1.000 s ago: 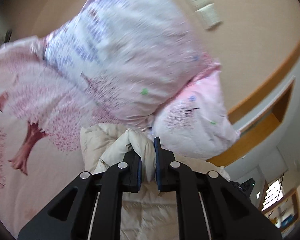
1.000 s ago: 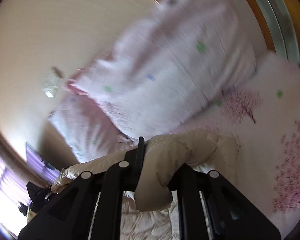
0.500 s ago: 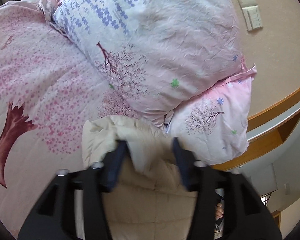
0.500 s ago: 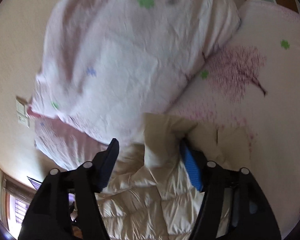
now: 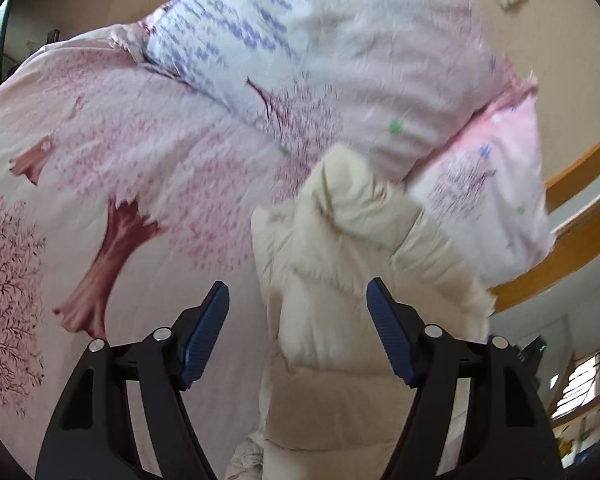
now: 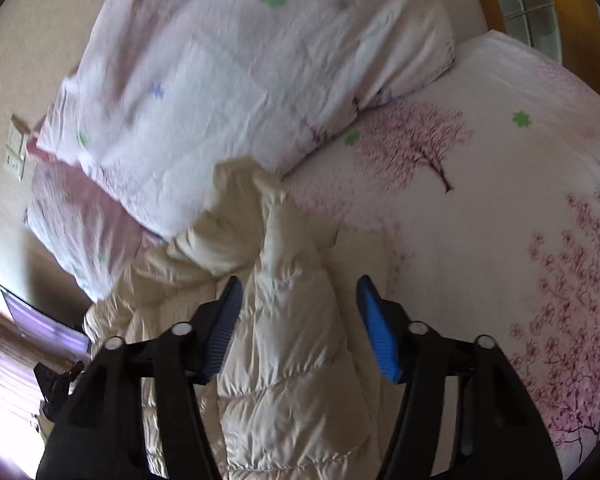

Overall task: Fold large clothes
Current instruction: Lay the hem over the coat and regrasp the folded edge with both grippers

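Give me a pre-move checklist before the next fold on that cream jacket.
1. Left gripper off the jacket: ok, jaws have just been opening, fabric between the pads, untouched.
2. Right gripper off it: ok, jaws open though just closing, fabric between them.
3. Jacket resting on the bed sheet: ok.
4. Jacket apart from the pillows: not ok, its top end lies against them.
5. Jacket lying flat: not ok, bunched and puffy.

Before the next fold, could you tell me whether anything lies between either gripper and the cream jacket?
Nothing visible does. The jacket lies directly between the open left gripper, and a ridge of it runs between the open right gripper. The pillow sits beyond.
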`<state>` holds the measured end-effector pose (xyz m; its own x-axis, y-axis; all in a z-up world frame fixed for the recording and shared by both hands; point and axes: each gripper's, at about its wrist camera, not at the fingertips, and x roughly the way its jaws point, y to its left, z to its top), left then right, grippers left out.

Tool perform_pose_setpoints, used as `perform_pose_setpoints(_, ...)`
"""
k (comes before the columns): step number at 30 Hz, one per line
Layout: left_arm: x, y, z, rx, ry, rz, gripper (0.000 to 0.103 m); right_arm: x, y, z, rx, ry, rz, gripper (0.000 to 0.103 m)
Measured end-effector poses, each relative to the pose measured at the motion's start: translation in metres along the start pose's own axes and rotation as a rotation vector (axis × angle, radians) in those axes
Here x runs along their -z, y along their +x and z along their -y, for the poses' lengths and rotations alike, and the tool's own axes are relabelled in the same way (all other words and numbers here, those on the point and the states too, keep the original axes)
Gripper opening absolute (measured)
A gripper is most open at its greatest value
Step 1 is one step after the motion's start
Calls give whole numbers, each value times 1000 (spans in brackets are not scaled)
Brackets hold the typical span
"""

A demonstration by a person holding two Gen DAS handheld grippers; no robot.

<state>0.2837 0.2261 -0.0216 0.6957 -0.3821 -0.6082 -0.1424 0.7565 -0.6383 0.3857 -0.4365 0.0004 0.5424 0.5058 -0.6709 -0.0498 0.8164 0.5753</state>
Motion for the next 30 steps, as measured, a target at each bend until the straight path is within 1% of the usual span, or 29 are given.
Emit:
perform_pose_setpoints(1,2,4,3,-5,10,-13,62,2,4,-5,-2,-19,-15,22)
perform_pose_setpoints(2,4,10,6,-8,16,-30,53,4,3,-9,-5,-31,-8,10)
perform_pose_setpoints(3,6,11,7,-6,20,-35,46,4,-1,-13,-11,-36,16,8)
perform_pose_setpoints(4,7,13,9,-3,24,-39,35,4,-10,-18,-27,-41,62,8)
perform_pose_setpoints(5,8,15,12,-12,31,-38,31,4,-21,-22,-41,-39,109,7)
perform_pose_setpoints(7,9,15,15,-40,46,-23,26,5,-35,-23,-41,-17,166,7)
perform_pose_setpoints(8,10,16,16,-54,54,-18,24,6,-37,-20,1,-3,180,7)
perform_pose_setpoints(9,11,17,16,-65,56,-16,24,7,-34,-17,48,6,173,7)
perform_pose_setpoints(10,12,19,16,-70,55,-18,22,10,-25,-11,109,18,141,7)
perform_pose_setpoints(11,13,21,15,-74,51,-22,22,11,-15,-6,147,28,109,7)
perform_pose_setpoints(12,14,24,14,-82,49,-25,22,15,-1,1,186,41,55,9)
perform_pose_setpoints(13,15,26,14,-92,51,-29,22,20,10,5,204,52,19,10)
perform_pose_setpoints(14,15,27,14,-98,55,-30,22,22,14,4,224,44,10,12)
perform_pose_setpoints(16,15,24,16,-107,67,-27,22,21,10,-6,281,1,23,17)
perform_pose_setpoints(17,14,20,18,-110,77,-23,22,21,4,-12,318,-18,41,28)
perform_pose_setpoints(18,14,14,20,-121,88,-9,22,21,-2,-18,337,-29,65,39)
perform_pose_setpoints(19,13,7,24,-139,102,18,22,22,-12,-27,340,-51,115,41)
perform_pose_setpoints(20,13,-3,30,-158,132,60,24,22,-20,-37,319,-84,157,43)
perform_pose_setpoints(21,12,-10,38,-161,163,97,27,20,-24,-43,298,-107,170,48)
perform_pose_setpoints(22,10,-14,46,-151,192,119,45,16,-26,-48,276,-125,172,53)
perform_pose_setpoints(23,8,-13,51,-147,207,124,64,11,-25,-51,260,-131,162,63)
perform_pose_setpoints(24,5,-11,55,-155,213,126,67,3,-20,-52,237,-123,135,66)
perform_pose_setpoints(27,-11,8,59,-152,198,70,67,-23,1,-44,171,-68,62,66)
perform_pose_setpoints(30,-26,25,51,-164,164,27,67,-37,21,-36,181,-39,14,66)
